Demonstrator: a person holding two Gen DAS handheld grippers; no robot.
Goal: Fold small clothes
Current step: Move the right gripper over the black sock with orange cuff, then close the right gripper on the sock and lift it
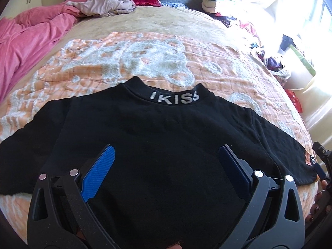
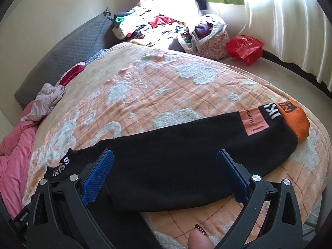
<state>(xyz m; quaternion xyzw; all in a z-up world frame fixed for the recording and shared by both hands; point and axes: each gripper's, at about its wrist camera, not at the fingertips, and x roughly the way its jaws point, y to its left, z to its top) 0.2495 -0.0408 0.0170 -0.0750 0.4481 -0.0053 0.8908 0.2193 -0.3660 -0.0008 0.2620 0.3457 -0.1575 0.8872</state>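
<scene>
A small black sweatshirt with "IKISS" on its collar lies spread flat on the orange and white quilt, sleeves out to both sides. My left gripper hovers open over the shirt's body, blue pads wide apart with only cloth beneath them. In the right wrist view the right sleeve stretches to the right and ends in an orange cuff with a pink patch. My right gripper stands open above that sleeve near the shoulder. Nothing is pinched in either one.
A pink blanket and a crumpled pale garment lie at the bed's far left. A heap of clothes, a full floral basket and a red plastic bag sit beyond the bed by the bright curtain. A thumb shows at the bottom.
</scene>
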